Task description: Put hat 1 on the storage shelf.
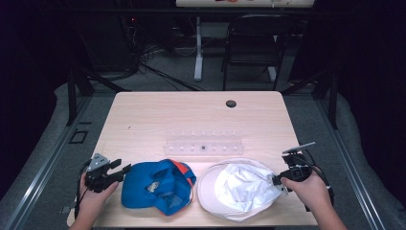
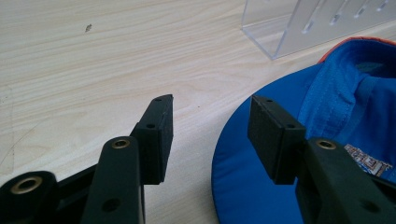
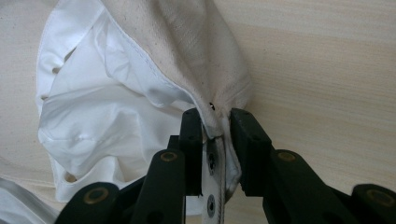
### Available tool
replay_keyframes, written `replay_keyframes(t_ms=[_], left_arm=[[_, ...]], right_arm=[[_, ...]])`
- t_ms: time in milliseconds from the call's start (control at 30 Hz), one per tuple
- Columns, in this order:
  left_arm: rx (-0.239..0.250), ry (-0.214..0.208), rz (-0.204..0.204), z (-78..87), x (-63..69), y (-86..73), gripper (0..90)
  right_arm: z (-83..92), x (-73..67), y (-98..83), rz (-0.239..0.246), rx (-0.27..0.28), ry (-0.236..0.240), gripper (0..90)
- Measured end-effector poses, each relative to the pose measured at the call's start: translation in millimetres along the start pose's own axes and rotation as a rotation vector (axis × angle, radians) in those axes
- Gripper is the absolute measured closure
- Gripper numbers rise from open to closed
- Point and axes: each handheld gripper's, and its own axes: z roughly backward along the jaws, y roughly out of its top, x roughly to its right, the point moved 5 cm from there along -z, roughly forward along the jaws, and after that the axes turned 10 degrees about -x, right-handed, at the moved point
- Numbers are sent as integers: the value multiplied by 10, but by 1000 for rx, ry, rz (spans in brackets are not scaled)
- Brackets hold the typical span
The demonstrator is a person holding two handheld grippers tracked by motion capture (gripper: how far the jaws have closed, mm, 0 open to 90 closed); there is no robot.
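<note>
A blue cap (image 1: 158,186) with an orange edge lies upside down at the front left of the table (image 1: 196,115). My left gripper (image 1: 123,168) is open just left of its brim (image 2: 247,186), one jaw over the brim's edge and the other over bare wood. A white cap (image 1: 239,189) lies upside down at the front right. My right gripper (image 1: 276,180) is shut on the rear edge of the white cap (image 3: 219,126), where a strap with metal eyelets (image 3: 212,163) runs between the jaws.
A clear acrylic rack (image 1: 203,143) with small pegs stands on the table behind the two caps. A cable hole (image 1: 231,103) sits near the far edge. A black chair (image 1: 253,43) and desk legs stand beyond the table.
</note>
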Motion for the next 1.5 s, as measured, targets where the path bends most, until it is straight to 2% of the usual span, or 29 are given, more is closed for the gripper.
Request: replay_keyframes(t_ms=[133,200,267,300,433,467,500,633,733,800,933,1033,1100,1133,1233,1300,1367,1400,1433,1500], left_arm=[[0,3,-5,-1,1,1,511],[-5,0,-6,2,3,0,511],[5,3,-2,-2,3,3,511],[2,4,-3,0,1,2,511],[2,4,0,0,0,1,511],[2,4,0,0,0,1,511],[1,5,-3,0,-2,1,511],[3,4,-2,0,-1,2,511],[2,3,-1,0,-4,2,511],[3,3,0,2,-4,2,511],[4,5,-1,5,-9,2,511],[6,4,0,1,-10,3,511],[6,4,0,1,-10,3,511],[6,4,0,1,-10,3,511],[6,5,0,2,-10,3,511],[6,4,2,3,-9,2,512],[7,4,4,5,-11,2,512],[8,5,4,6,-12,1,512],[0,2,5,11,-13,-1,511],[-2,4,7,12,-16,-2,512]], right_arm=[[3,-12,4,-1,-24,-3,760],[8,-20,11,-24,-37,7,763],[21,-14,11,-15,-58,-1,766],[19,-27,20,-28,-50,6,767],[42,-53,40,-29,-47,-12,763],[35,-69,48,-44,-29,-13,761],[59,-58,47,-16,-57,-19,758],[72,-88,60,-17,-67,-36,715],[71,-100,74,-15,-60,-39,750],[68,-94,69,-2,-88,-39,772],[76,-92,81,-7,-93,-19,788],[112,-100,88,-19,-106,-12,794],[129,-126,104,-32,-80,1,797],[173,-139,109,-26,-102,3,797],[200,-176,126,-42,-85,3,799],[245,-200,139,-37,-104,9,801],[294,-219,151,-30,-114,0,802],[322,-246,163,-47,-115,-2,803],[342,-240,169,-30,-119,-7,803],[391,-278,193,-53,-106,-15,803]])
